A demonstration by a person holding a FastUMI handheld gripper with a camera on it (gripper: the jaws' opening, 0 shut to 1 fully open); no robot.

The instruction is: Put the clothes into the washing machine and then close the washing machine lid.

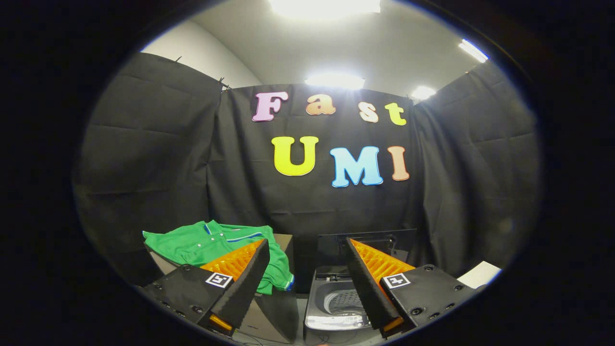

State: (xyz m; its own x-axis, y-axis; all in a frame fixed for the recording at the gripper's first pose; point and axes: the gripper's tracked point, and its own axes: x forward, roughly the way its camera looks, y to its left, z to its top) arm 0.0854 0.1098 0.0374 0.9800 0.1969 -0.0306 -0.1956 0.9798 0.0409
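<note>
On the far-left box: green shirt (218, 245) is lying, untouched; washing machine (336, 300) near right is standing lid-up, drum bare | gripper (307, 252) jaws are gaping, empty | both steps are remaining

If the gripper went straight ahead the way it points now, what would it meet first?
Probably the washing machine, lid up, lying ahead between the open gripper fingers; depth is unclear. The green shirt sits off to one side.
</note>
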